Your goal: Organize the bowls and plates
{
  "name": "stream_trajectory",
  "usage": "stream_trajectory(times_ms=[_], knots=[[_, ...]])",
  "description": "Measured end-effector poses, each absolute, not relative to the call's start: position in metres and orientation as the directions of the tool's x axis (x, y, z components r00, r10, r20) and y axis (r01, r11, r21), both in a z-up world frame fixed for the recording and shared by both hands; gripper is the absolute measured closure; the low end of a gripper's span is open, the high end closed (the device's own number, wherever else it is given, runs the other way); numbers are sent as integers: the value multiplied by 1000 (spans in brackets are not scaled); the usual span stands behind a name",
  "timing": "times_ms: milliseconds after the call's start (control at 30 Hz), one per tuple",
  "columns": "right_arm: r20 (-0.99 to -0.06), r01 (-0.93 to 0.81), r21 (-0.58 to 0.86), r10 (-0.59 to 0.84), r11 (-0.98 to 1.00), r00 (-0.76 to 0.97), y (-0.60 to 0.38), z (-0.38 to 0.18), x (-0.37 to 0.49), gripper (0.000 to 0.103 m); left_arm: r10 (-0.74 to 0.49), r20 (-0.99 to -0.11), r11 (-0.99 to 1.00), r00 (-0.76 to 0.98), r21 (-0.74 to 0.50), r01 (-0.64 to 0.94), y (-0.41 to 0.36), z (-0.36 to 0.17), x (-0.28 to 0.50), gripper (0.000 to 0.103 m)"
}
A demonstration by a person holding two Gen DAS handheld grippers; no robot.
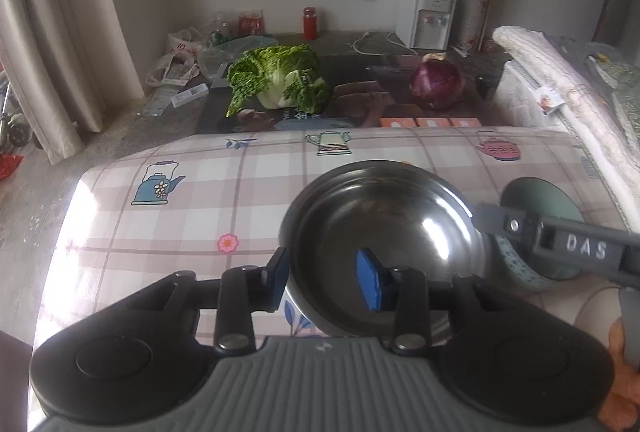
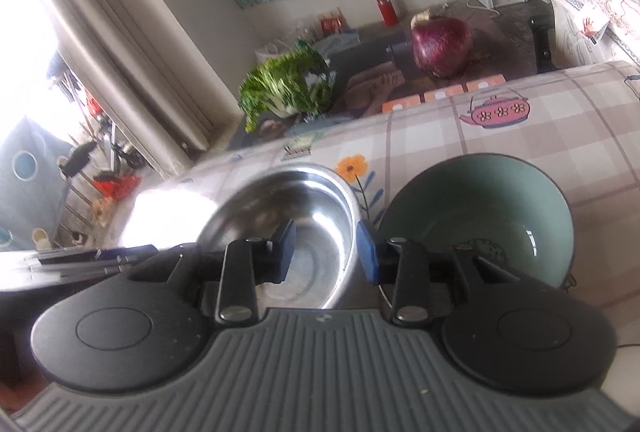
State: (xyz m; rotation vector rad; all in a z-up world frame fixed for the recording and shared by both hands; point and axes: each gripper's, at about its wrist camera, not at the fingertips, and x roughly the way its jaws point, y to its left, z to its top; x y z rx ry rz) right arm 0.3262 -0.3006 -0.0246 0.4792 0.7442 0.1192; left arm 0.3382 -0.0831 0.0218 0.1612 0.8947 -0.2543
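The left gripper (image 1: 323,280) straddles the near-left rim of the steel bowl (image 1: 384,228), fingers parted, not yet pinching. The right gripper (image 2: 326,252) likewise stands unclenched astride that bowl's right rim, the green bowl (image 2: 480,208) just right of it. Judged step: grasping steel; next, clamp, lift and nest it with the green one

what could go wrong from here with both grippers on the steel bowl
1. Both the left gripper and the right gripper straddle the steel bowl rim with gaps showing, on opposite sides; if they pull unevenly, the smooth rim could slip or tip.
2. The green bowl sits right beside the steel bowl, apparently touching; a sideways shift may knock it.
3. The plaid tablecloth looks glossy, so either bowl might slide when nudged.
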Motion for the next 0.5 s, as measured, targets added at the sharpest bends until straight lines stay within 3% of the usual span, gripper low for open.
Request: stream_trajectory(times_ms=[267, 500], knots=[[-558, 56, 482, 258, 874, 789, -315, 4, 295, 69, -241, -766, 931, 596, -10, 364, -98, 39, 303, 53], [-562, 82, 478, 232, 875, 794, -337, 13, 264, 69, -306, -763, 900, 569, -36, 435, -126, 39, 271, 51]])
